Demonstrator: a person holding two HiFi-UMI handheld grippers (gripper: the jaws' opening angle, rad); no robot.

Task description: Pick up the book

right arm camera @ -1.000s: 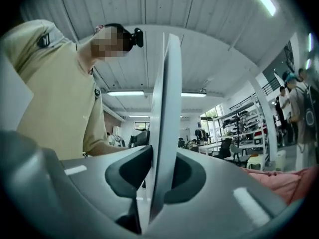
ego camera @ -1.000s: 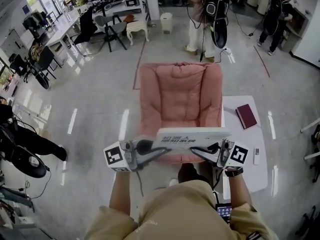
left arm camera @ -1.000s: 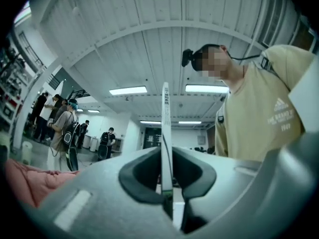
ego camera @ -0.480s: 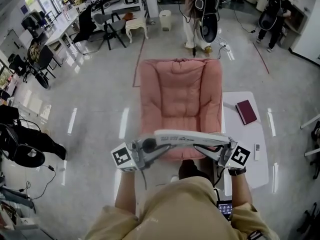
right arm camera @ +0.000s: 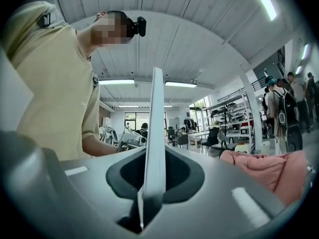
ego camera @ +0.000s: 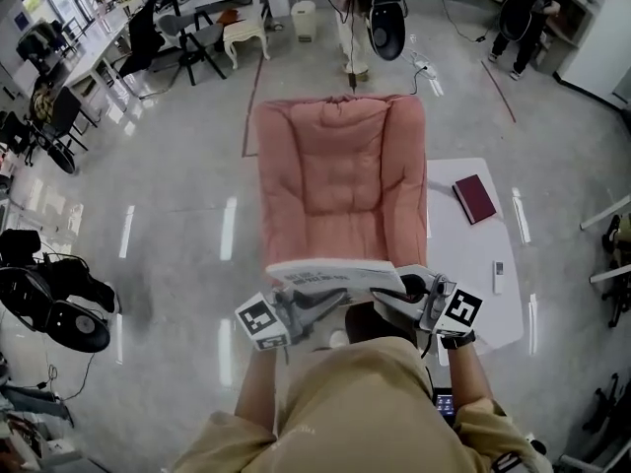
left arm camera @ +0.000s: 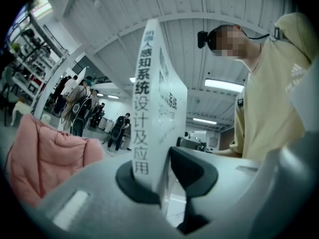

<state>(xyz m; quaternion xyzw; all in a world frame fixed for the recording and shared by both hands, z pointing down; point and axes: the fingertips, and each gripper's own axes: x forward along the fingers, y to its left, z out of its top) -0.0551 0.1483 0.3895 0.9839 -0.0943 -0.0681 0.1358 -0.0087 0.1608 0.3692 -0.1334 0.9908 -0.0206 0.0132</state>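
Note:
I hold a white book (ego camera: 330,276) with black print between both grippers, low over the front edge of the pink armchair (ego camera: 340,175). My left gripper (ego camera: 325,300) holds its left end. In the left gripper view the printed spine (left arm camera: 149,108) stands between the jaws of that gripper (left arm camera: 162,178), which are opening, with the pads still against it. My right gripper (ego camera: 386,299) is shut on the other end. In the right gripper view a thin edge of the book (right arm camera: 155,133) rises from that gripper (right arm camera: 149,183).
A white side table (ego camera: 473,264) to the right of the armchair carries a dark red book (ego camera: 474,198) and a small remote (ego camera: 498,269). Black gear (ego camera: 54,304) lies on the floor at the left. People, desks and chairs stand far behind.
Both grippers have sunk with the white book and come closer to my body. The book's face has tipped from facing up towards lying flatter and edge-on.

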